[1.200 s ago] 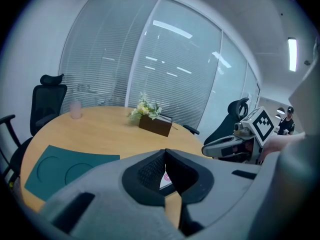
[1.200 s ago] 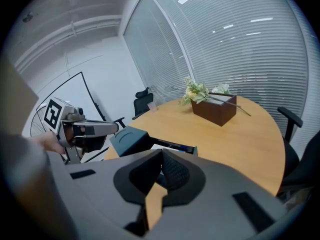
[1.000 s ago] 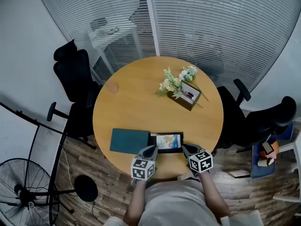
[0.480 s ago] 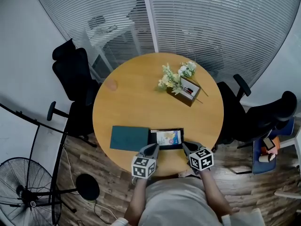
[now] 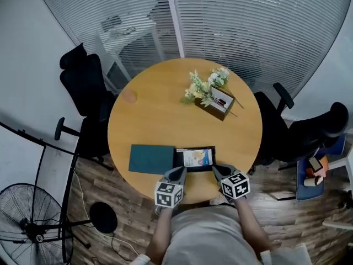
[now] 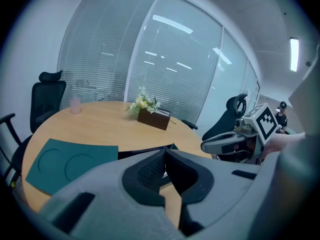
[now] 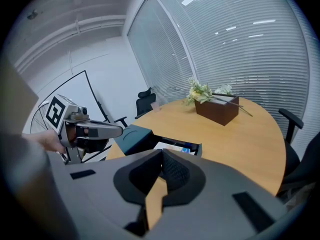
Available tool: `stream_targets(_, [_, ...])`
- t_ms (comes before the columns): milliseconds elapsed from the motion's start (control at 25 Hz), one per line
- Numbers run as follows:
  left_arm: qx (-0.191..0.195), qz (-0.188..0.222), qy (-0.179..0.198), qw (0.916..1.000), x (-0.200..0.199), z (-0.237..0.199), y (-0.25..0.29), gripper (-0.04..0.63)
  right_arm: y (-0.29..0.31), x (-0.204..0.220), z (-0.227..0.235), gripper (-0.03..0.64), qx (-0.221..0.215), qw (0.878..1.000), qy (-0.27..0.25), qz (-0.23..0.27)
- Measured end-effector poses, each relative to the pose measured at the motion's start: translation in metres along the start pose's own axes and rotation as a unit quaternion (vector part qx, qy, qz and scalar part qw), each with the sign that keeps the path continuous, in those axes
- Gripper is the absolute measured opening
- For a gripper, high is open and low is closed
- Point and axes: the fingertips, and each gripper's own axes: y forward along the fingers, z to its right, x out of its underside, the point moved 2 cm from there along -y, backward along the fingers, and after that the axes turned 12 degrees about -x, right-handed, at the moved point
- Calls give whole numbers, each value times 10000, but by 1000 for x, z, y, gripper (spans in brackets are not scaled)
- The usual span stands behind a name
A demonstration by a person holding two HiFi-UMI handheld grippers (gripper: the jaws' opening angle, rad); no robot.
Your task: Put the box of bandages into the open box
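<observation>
Left gripper [image 5: 177, 173] has its jaws pressed together w/ nothing btwn them, and the right gripper [image 5: 216, 171] is the same: closed tight, empty. Vs. a sec ago almost nothing differs. Both stay at the near edge of the bench [image 5: 165, 115], tips aimed fwd, no reach and no opening. The box of bandages [image 5: 197, 158] lies flat inside the open box [image 5: 194, 148], just ahead of the tips and btwn the two grippers, same as in the earlier looks; only the head camera drifts a bit. A teal lid [image 5: 151, 159] lies ahead-left of the left gripper, just beside the open box. Placement looks done, and the grippers seem parked. Closing the lid is the only thing left, and the task doesn't ask for it.
</observation>
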Motion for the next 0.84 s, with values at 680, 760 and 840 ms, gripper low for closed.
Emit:
stream_targets(680, [107,34,8,9999,8,3,-4,11,-7,11,-6,-3,39,10000,-40,-64])
stream_targets(760, [115,28,13,9999,9,4,-4,11,-8,12,-6,-3,44,10000,-30,-65])
stream_targets(840, [127,18,16,9999,11,5,-5,11,-10,13,-5,-3,58,10000,-17,-58])
